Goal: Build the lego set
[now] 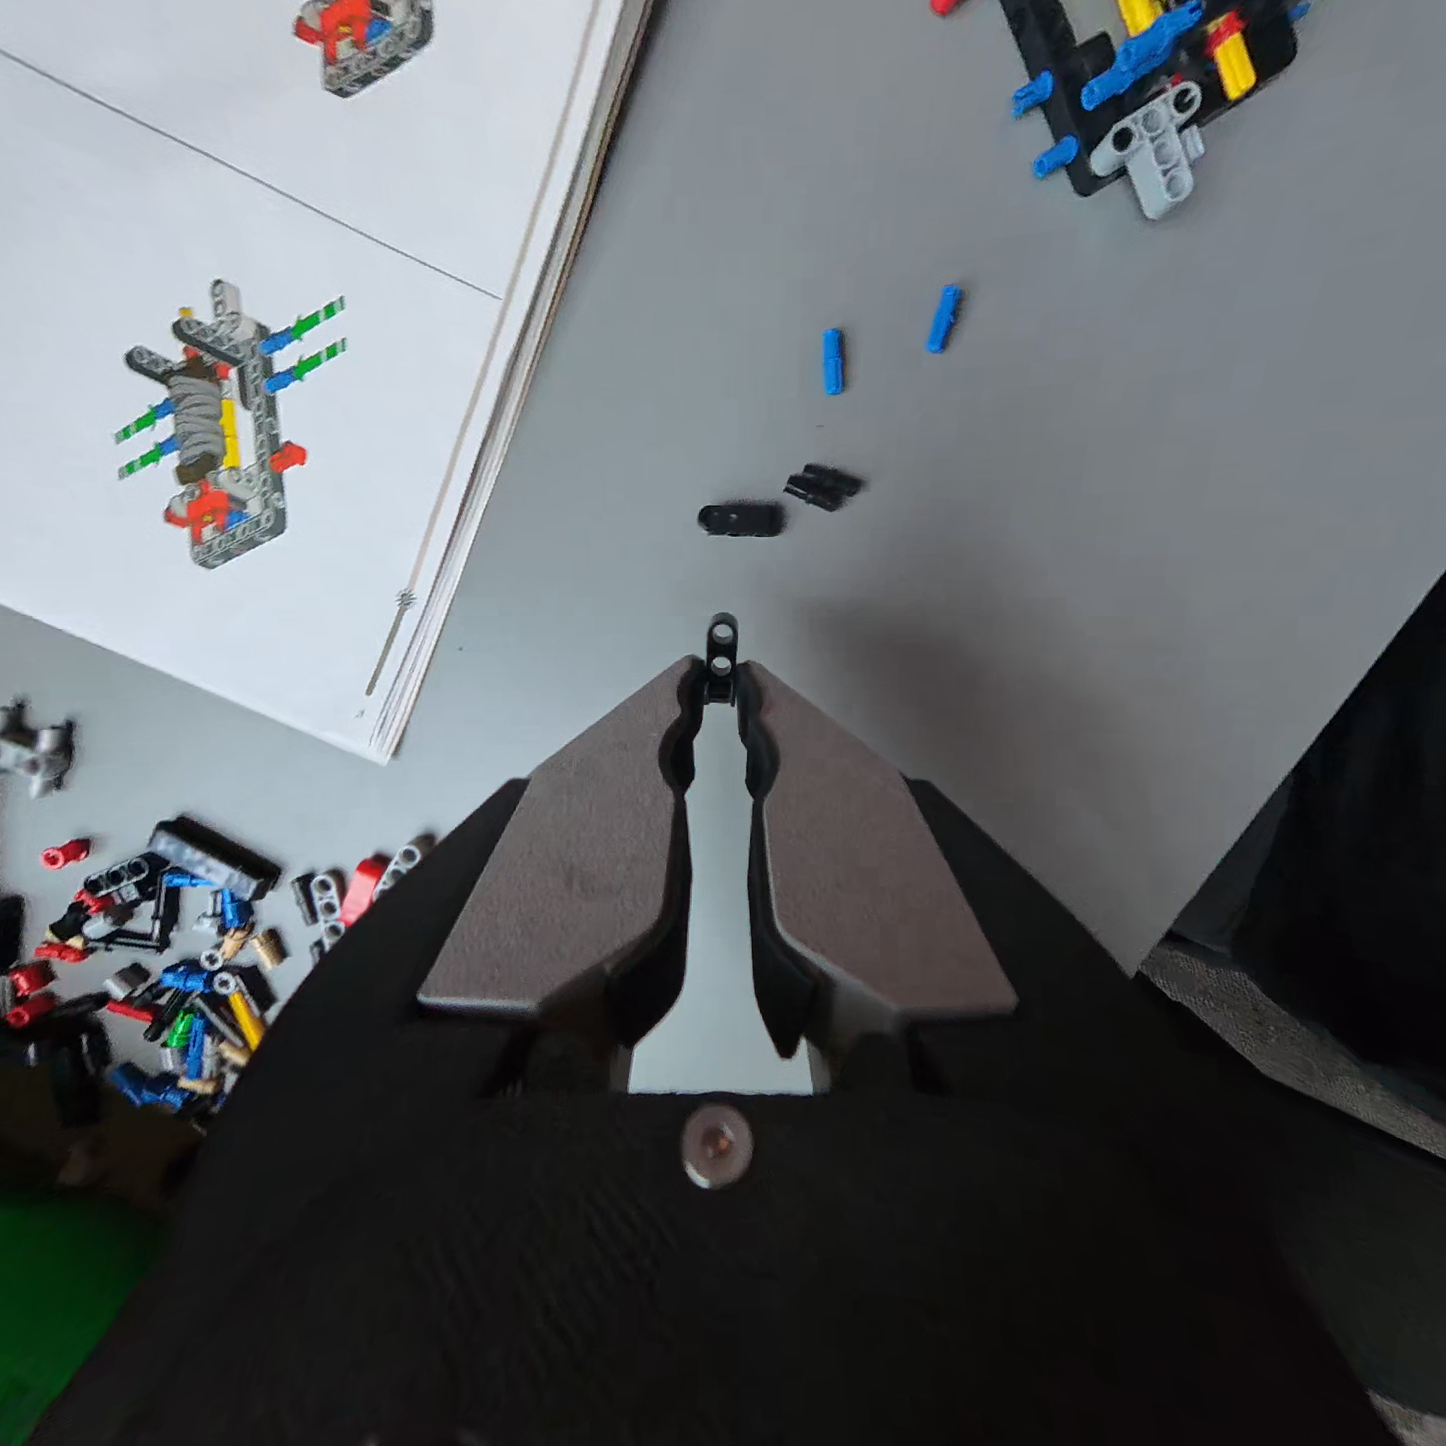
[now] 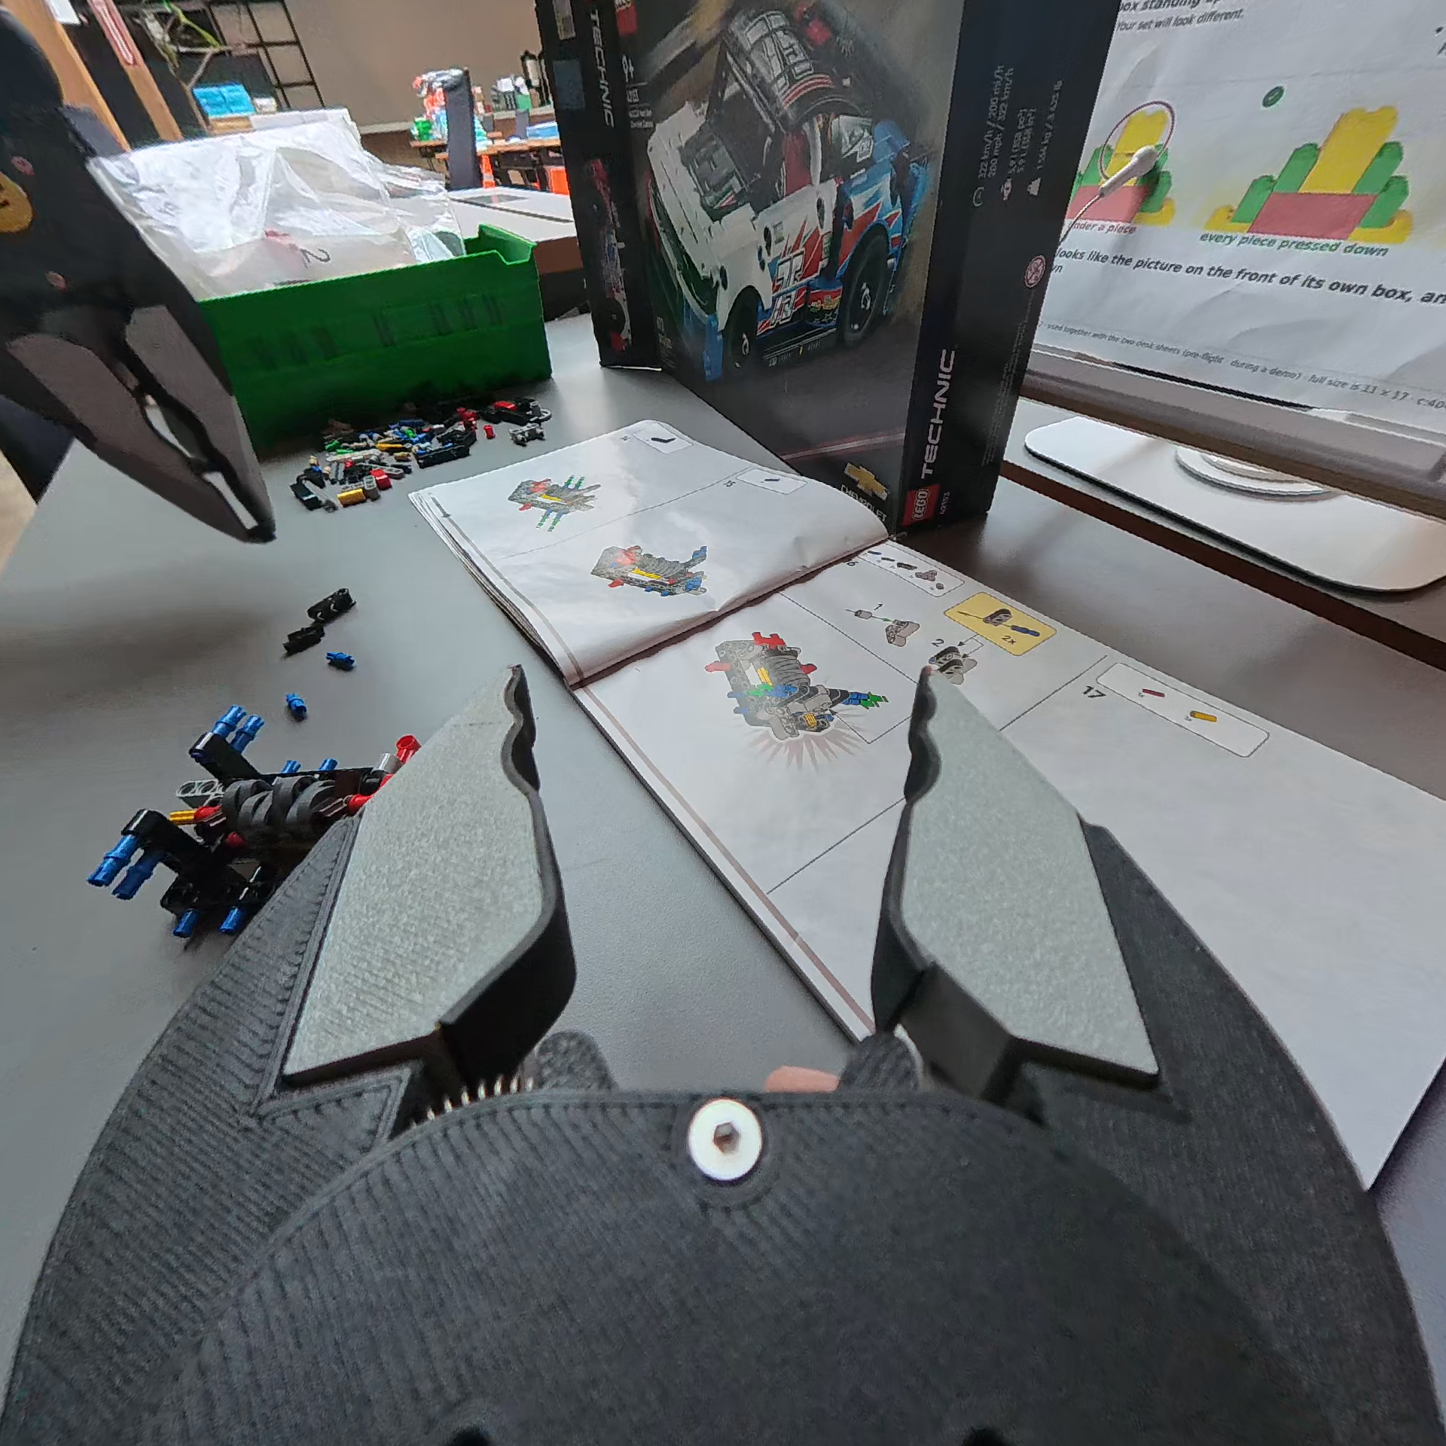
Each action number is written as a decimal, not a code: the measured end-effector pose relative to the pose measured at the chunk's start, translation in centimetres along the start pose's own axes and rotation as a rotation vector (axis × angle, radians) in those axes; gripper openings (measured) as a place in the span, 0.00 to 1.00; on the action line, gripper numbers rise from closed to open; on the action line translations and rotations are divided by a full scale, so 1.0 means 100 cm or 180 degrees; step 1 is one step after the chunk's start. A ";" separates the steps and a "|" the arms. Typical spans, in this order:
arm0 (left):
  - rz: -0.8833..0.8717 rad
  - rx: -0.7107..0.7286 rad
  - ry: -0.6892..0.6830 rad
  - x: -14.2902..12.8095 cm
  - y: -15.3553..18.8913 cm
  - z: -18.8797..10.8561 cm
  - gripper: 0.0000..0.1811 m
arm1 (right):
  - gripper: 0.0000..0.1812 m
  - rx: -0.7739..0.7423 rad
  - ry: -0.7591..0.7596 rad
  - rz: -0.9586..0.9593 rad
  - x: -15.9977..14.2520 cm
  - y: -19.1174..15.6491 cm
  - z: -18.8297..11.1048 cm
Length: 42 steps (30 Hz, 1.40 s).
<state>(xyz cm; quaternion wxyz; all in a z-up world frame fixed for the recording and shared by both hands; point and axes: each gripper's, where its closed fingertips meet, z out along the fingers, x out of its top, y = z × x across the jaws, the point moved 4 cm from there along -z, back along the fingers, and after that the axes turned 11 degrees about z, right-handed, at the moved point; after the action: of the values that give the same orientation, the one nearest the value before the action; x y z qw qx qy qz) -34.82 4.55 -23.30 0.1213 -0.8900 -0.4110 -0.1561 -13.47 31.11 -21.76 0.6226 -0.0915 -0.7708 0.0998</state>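
Note:
My left gripper (image 1: 721, 679) is shut on a small black two-hole connector (image 1: 721, 643) and holds it above the grey table. Ahead of it lie two black pieces (image 1: 740, 518) (image 1: 823, 485) and two blue pins (image 1: 833, 360) (image 1: 944, 318). The partly built black frame (image 1: 1150, 86) with blue pins and yellow parts sits at the top right; it also shows in the right wrist view (image 2: 235, 821) at the left. My right gripper (image 2: 720, 688) is open and empty above the open instruction booklet (image 2: 782, 626). The left gripper also shows in the right wrist view (image 2: 254, 532) at the upper left.
A pile of loose pieces (image 1: 156, 962) lies at the lower left, by a green bin (image 2: 375, 329) holding plastic bags. The set's box (image 2: 782, 196) stands behind the booklet. A monitor base (image 2: 1236, 501) and a printed sheet (image 2: 1252, 196) are at the right.

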 end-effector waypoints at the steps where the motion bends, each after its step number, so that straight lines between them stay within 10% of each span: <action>1: 0.0026 -0.0042 -0.0048 0.002 0.003 0.004 0.03 | 0.51 0.0001 -0.0003 -0.0007 0.000 0.000 0.000; 42: -0.0108 0.0292 0.0190 0.009 -0.002 0.037 0.11 | 0.51 0.0041 -0.0057 -0.0010 -0.002 -0.002 0.002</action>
<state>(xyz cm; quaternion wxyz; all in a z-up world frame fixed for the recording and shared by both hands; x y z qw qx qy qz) -33.75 6.62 -26.37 0.1715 -0.8713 -0.4289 -0.1655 -13.67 30.89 -21.94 0.6164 -0.0853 -0.7758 0.1046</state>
